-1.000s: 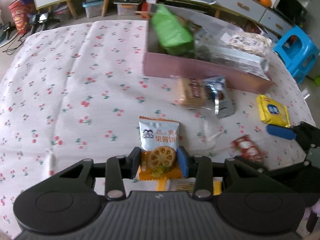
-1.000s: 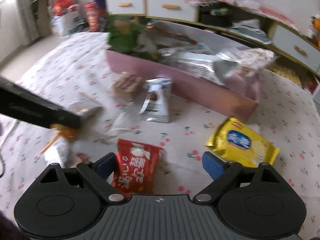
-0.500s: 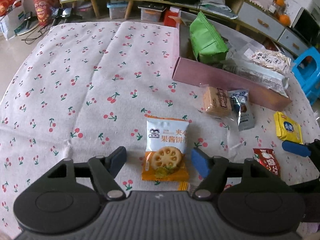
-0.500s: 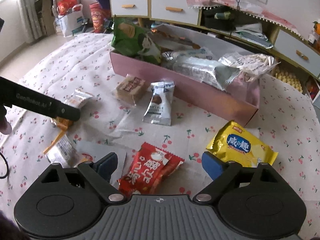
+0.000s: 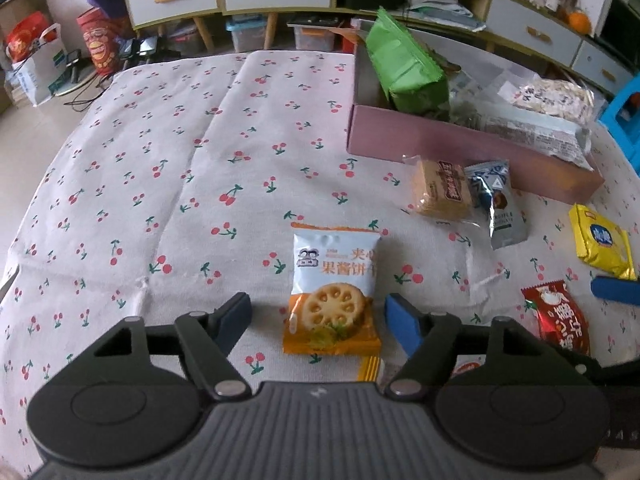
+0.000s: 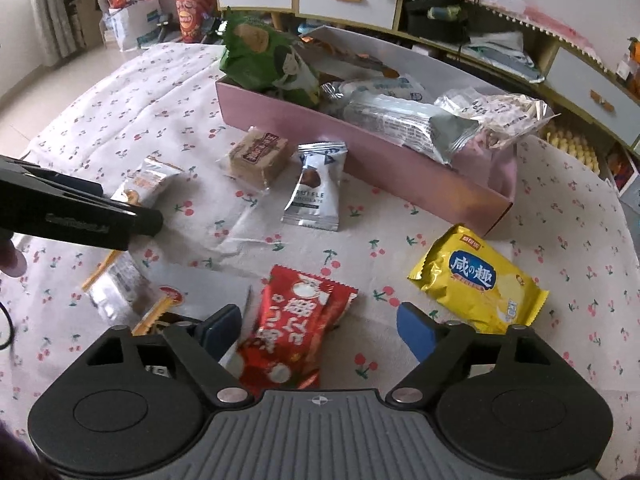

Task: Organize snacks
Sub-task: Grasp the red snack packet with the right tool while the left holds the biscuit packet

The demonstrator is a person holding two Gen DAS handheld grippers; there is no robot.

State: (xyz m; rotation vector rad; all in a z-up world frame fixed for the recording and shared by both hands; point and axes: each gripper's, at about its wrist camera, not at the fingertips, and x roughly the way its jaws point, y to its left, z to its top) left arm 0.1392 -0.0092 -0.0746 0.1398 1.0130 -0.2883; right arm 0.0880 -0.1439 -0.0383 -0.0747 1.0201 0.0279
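Red snack packet (image 6: 294, 330) between right gripper's (image 6: 318, 330) closing jaws.

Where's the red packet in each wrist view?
Left wrist: red packet at the right edge, beside the camera's gripper.
Right wrist: red packet bottom centre, between the open fingers, untouched.
Shared landmark: pink box.
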